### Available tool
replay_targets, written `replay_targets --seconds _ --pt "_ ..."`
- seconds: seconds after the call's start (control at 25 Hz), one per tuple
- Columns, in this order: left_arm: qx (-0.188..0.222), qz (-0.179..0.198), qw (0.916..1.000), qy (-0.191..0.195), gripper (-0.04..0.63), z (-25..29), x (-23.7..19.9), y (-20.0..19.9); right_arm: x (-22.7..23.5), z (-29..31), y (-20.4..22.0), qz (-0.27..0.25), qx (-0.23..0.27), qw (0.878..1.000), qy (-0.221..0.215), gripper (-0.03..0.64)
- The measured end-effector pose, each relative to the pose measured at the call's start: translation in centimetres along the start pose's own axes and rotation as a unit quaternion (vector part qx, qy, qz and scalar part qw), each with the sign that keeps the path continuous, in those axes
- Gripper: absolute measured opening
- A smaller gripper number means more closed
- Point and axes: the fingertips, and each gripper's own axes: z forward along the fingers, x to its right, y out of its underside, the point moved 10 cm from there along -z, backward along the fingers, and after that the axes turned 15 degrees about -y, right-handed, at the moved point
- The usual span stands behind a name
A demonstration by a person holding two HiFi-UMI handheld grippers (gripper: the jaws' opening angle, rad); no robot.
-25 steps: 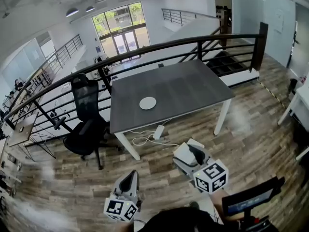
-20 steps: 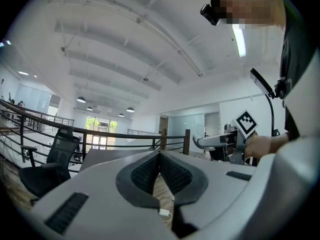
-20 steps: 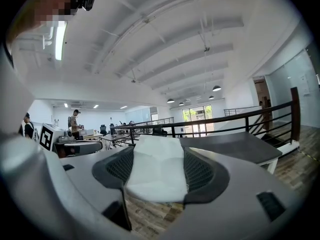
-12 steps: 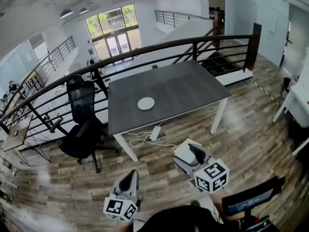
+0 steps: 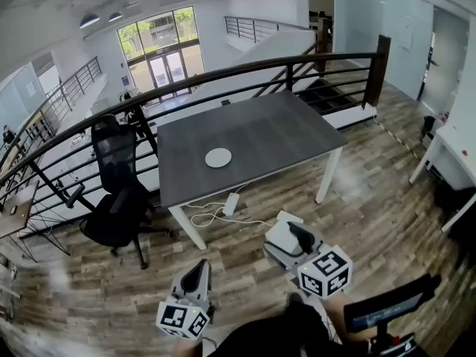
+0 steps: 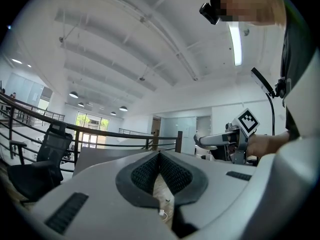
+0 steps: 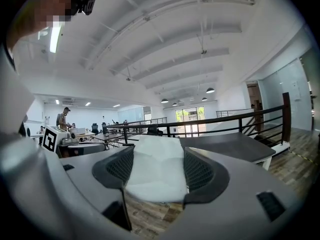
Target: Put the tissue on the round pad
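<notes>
Right gripper view: right gripper (image 7: 157,153) fingers clamp the white tissue (image 7: 156,176). Left gripper (image 6: 160,156) fingers closed, empty. Head view alone shows the round pad (image 5: 219,157) — toward the bench's (image 5: 282,129) front-left corner — open floor (image 5: 223,274) before it.

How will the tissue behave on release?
Probably floppy: the tissue creases where the right gripper pinches it. Likely light, being thin paper, so it may cling or drift. Unlikely to roll: it looks flat.
</notes>
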Motion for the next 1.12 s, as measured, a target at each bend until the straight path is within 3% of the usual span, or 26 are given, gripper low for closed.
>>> replay_targets --seconds 0.44,0.76,1.12 --pt "0.003 0.008 0.9993 -0.037 0.003 4.3 -0.2 -0.9 5.4 3.7 -0.9 -0.002 0.003 0.999 -0.041 0.318" --pt "0.003 0.015 0.9983 -0.057 0.003 11.5 1.0 -2.1 13.2 6.4 -3.5 -0.023 0.008 0.998 -0.065 0.318" --pt "-0.007 0.025 0.9962 -0.083 0.003 19.5 2.8 -2.6 22.2 8.2 -4.0 -0.007 0.005 0.996 -0.085 0.318"
